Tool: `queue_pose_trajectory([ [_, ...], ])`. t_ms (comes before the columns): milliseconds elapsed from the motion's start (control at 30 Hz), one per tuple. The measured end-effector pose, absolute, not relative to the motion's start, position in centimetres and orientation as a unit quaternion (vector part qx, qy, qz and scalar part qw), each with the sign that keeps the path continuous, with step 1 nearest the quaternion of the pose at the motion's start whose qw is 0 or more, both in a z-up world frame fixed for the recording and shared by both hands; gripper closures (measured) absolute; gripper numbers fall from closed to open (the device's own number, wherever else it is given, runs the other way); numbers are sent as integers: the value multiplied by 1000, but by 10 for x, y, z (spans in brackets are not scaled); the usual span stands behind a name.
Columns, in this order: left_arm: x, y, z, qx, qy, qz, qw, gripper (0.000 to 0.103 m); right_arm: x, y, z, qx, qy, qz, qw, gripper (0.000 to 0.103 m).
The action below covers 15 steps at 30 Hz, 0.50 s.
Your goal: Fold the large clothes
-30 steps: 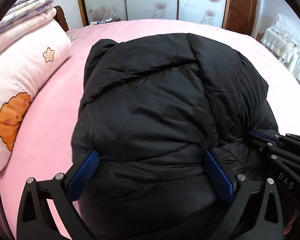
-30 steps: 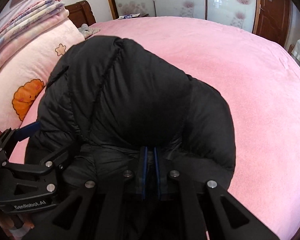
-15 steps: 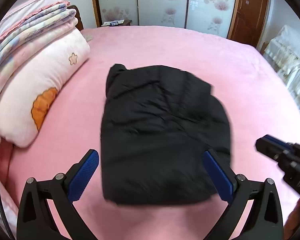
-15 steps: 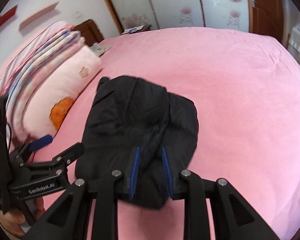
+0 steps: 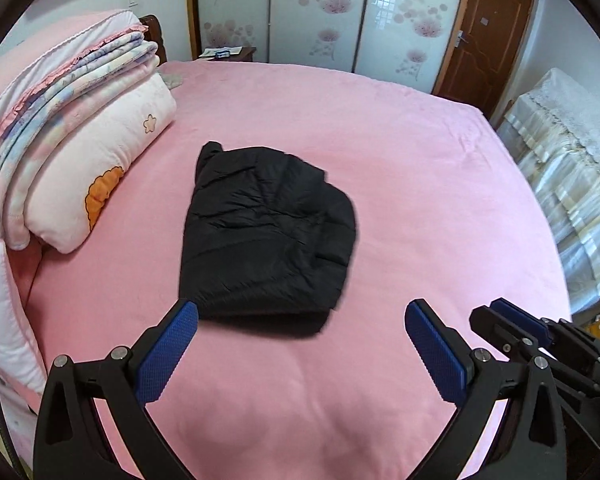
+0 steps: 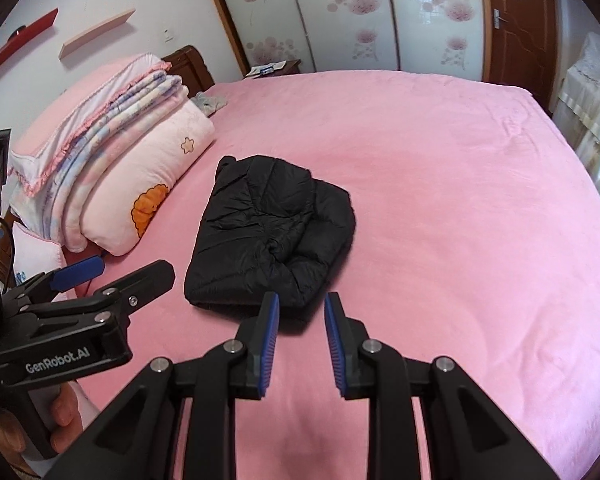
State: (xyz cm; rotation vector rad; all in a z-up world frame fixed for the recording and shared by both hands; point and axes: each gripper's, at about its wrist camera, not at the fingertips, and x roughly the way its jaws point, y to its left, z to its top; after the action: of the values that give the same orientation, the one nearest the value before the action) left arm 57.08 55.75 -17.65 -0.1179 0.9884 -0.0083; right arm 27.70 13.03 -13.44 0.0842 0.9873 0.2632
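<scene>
Now I have the black puffer jacket (image 5: 268, 232) lying folded into a compact bundle on the pink bedspread (image 5: 420, 184), just right of the stacked quilts (image 5: 60, 92) and the flower-print pillow (image 5: 100, 168). My left gripper (image 5: 302, 344) hangs above the bed with its jaws wide apart and nothing between them. My right gripper (image 6: 301, 334) has just been opening; its blue pads (image 6: 270, 340) stand narrowly parted, empty, clear of the jacket.
</scene>
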Motion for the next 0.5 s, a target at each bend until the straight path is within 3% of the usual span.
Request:
queue_pose_trajectory([
  [500,451,473,-121,-20,467,-32,883,0,165,61,-89,40,475,32,878,79],
])
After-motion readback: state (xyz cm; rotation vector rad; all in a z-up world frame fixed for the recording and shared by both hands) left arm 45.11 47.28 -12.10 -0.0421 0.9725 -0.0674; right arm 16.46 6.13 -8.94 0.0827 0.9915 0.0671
